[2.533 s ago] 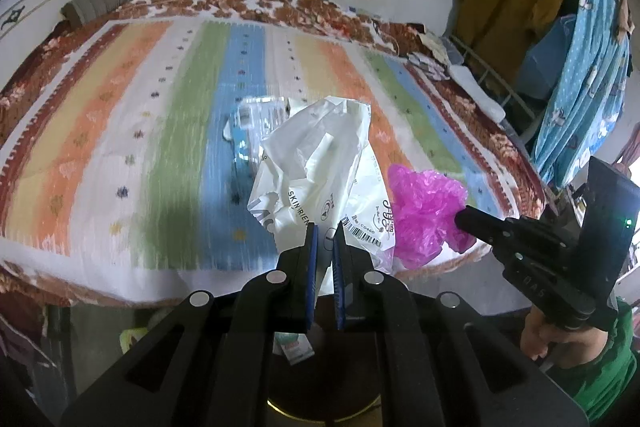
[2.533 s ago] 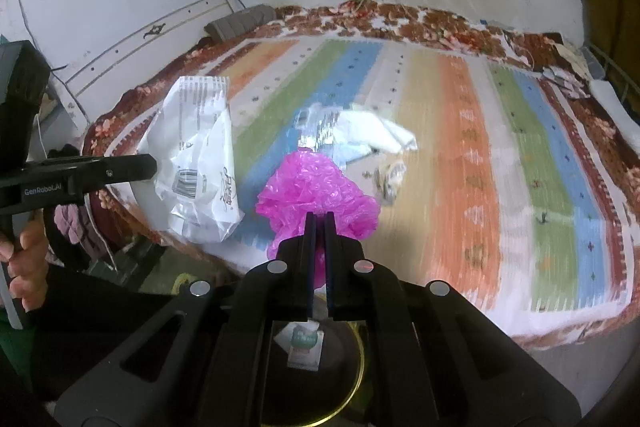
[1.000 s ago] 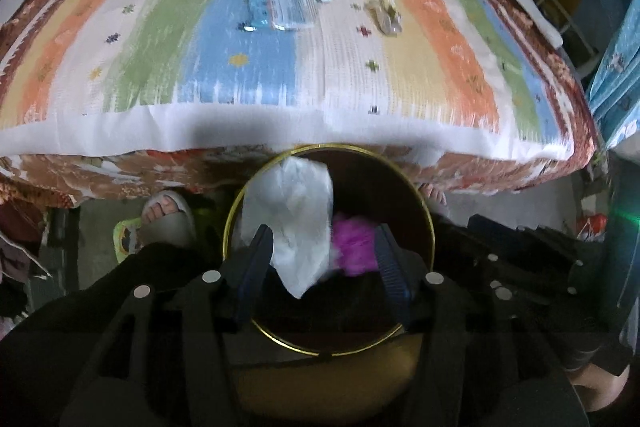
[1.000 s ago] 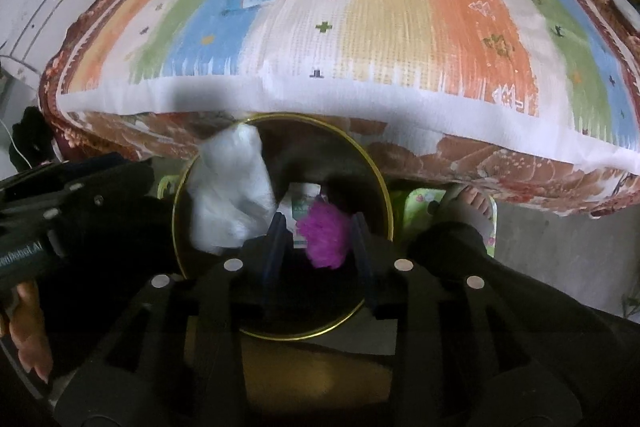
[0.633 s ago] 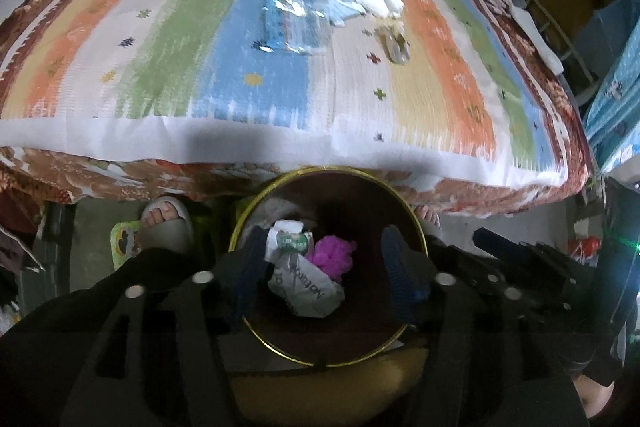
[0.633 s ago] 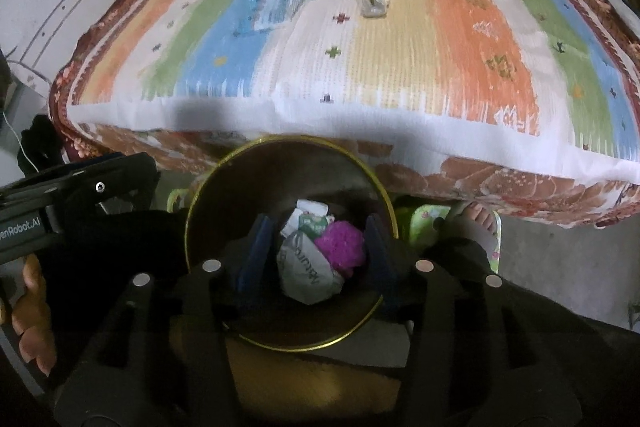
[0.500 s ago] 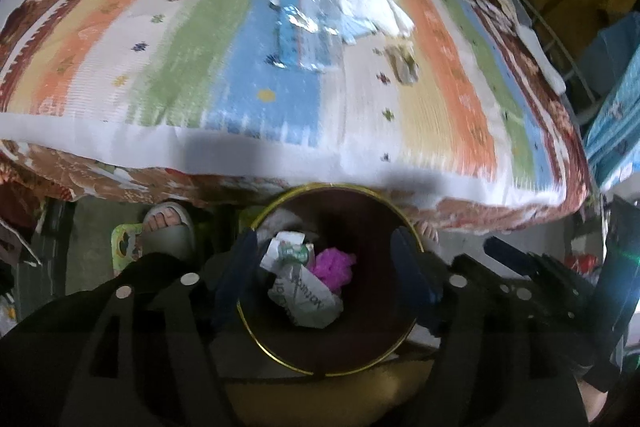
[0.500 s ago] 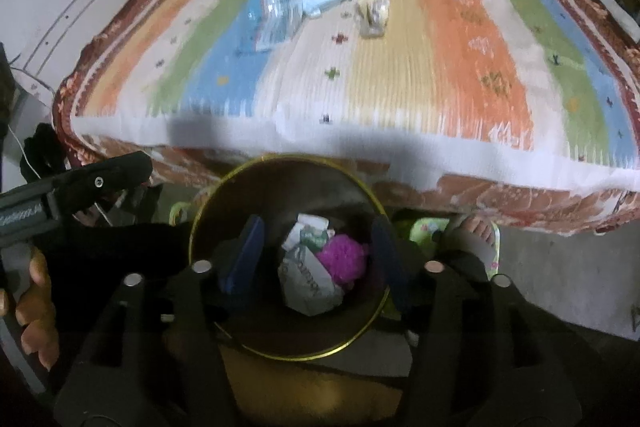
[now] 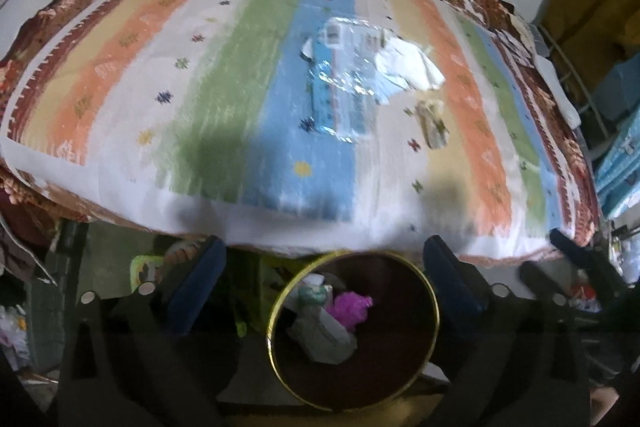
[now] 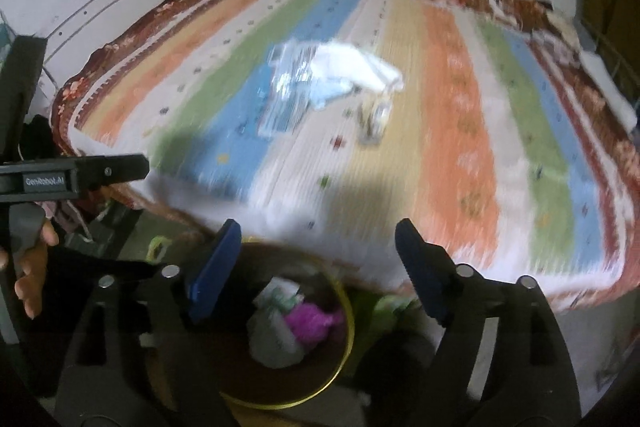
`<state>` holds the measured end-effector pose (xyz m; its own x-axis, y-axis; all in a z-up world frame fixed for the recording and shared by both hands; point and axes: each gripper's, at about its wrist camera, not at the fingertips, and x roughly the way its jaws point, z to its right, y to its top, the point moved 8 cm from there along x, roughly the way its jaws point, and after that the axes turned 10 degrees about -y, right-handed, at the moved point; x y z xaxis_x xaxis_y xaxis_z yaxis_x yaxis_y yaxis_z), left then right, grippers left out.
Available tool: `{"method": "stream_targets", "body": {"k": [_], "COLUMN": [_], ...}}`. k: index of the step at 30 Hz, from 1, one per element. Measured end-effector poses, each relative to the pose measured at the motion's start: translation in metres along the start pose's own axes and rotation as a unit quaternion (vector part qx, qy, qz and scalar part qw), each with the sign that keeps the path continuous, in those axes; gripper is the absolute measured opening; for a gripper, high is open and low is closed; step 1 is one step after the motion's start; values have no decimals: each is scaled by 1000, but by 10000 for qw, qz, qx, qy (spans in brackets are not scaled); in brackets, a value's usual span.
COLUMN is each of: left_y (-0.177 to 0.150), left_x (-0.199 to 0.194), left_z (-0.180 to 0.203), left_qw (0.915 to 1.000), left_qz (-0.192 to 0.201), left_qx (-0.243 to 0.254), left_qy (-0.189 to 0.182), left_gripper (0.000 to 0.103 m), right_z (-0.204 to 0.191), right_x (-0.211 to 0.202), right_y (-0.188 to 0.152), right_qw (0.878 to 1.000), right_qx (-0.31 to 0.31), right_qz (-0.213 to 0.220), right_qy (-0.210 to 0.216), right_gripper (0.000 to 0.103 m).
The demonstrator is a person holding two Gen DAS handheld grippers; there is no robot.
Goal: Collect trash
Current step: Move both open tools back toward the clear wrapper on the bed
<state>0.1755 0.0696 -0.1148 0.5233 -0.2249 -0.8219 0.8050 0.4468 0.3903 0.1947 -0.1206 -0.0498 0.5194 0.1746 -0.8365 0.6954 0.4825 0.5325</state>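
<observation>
Both claws are empty, their jaws opening above the bin (image 9: 434, 301). The remaining trash lies ahead on the bed: the clear wrapper (image 9: 344, 83) runs lengthwise away from the left gripper (image 9: 322, 269); the small wrapper (image 10: 374, 115) lies ahead of the right gripper (image 10: 316, 263).

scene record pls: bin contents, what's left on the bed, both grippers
bin: round bin, gold rim, on the floor by the bed edge
in bin: pink bag, white wrapper
on bed: clear plastic packet, white bag, small crumpled wrapper
left gripper: jaws opening, nothing between them
right gripper: jaws opening, nothing between them
</observation>
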Motion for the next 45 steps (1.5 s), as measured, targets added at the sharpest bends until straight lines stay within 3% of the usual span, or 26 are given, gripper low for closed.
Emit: {"method": "stream_targets", "body": {"k": [5, 8, 13, 19, 30, 45], "left_y": [22, 39, 62, 82, 107, 126], "left_x": [8, 12, 29, 49, 80, 111], "left_z": [-1, -3, -4, 1, -12, -41], "left_qw": [9996, 9988, 9973, 9968, 9956, 9979], "left_qz": [-18, 52, 25, -57, -31, -186], "left_qx": [187, 344, 572, 754, 924, 622], "left_qy": [207, 341, 463, 239, 138, 6], "left_gripper": [97, 97, 97, 97, 97, 97], "right_z": [12, 21, 32, 32, 25, 29], "right_x": [5, 11, 24, 40, 83, 154], "right_y": [32, 49, 71, 97, 125, 164], "right_qw": [9998, 9992, 9971, 9932, 9928, 9748], "right_qx": [133, 326, 683, 999, 1088, 2074], "right_qz": [151, 177, 170, 185, 37, -275], "right_qy": [50, 123, 287, 576, 500, 778], "right_gripper": [92, 94, 94, 94, 94, 94]}}
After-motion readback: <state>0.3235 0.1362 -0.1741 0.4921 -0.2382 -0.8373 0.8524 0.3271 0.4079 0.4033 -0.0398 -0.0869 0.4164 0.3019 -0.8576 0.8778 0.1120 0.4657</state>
